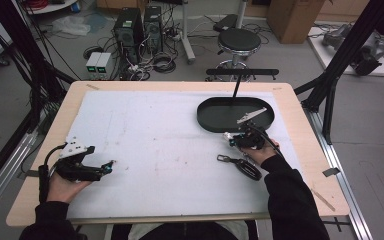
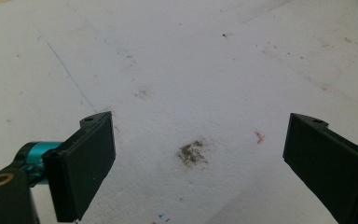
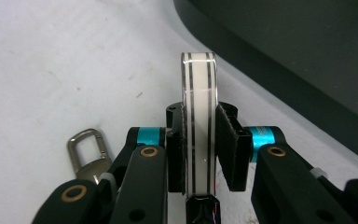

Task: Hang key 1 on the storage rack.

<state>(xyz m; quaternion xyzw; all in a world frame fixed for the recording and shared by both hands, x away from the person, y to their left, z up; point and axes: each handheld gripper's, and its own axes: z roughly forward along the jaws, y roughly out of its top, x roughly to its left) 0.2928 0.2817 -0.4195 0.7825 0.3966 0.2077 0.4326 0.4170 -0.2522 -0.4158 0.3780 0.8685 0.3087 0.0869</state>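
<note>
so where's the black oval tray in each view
High view: the black oval tray sits upper right of centre, just beyond the right gripper.
Left gripper view: not in it.
Right gripper view: dark rim at the upper right.
Shared landmark: the white table mat.

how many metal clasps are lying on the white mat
1. The metal clasp lies on the white mat just left of the right tool, joined to a dark strap. In the right gripper view it sits at lower left. Others could be hidden.
</note>
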